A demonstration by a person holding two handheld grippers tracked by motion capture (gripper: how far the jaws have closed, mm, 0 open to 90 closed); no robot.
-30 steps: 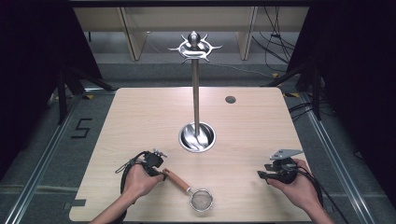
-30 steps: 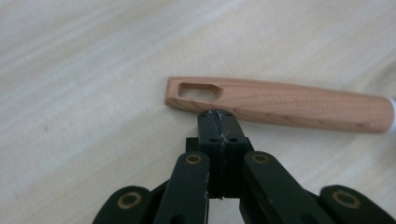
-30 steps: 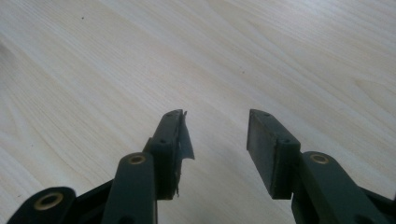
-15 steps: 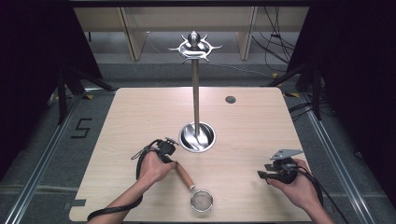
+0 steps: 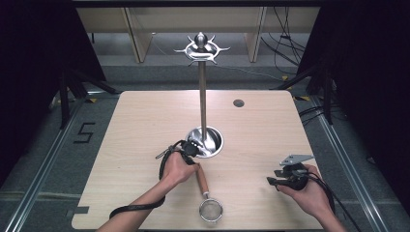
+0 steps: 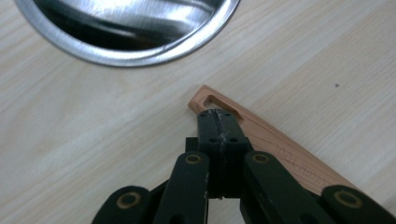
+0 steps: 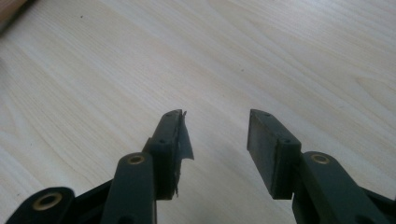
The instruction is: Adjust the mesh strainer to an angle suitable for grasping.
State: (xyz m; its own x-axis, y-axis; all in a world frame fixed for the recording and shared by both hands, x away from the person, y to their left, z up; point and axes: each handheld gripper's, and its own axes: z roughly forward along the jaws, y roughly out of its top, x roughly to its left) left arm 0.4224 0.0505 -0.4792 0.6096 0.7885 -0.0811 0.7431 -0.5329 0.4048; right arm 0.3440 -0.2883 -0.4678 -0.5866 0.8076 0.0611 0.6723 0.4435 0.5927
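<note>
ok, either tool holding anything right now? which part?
The left tool is shut on the strainer's wooden handle, near its slotted end, away from the mesh ring. The right tool is open with nothing between its jaws.

A pale wood-grain surface (image 5: 145, 125) with rounded corners and a small dark round fitting (image 5: 238, 103) near its far right stands on a grey floor (image 5: 43, 145), where a painted "5" (image 5: 84, 132) sits to the left beside metal floor rails (image 5: 38, 186). Black curtains (image 5: 34, 58) close in both sides, with dark stand legs (image 5: 65, 96) at their feet. Beyond the far edge, light wooden furniture (image 5: 140, 29) is lit brightly, and black cables (image 5: 285, 38) trail across the floor at the right.
</note>
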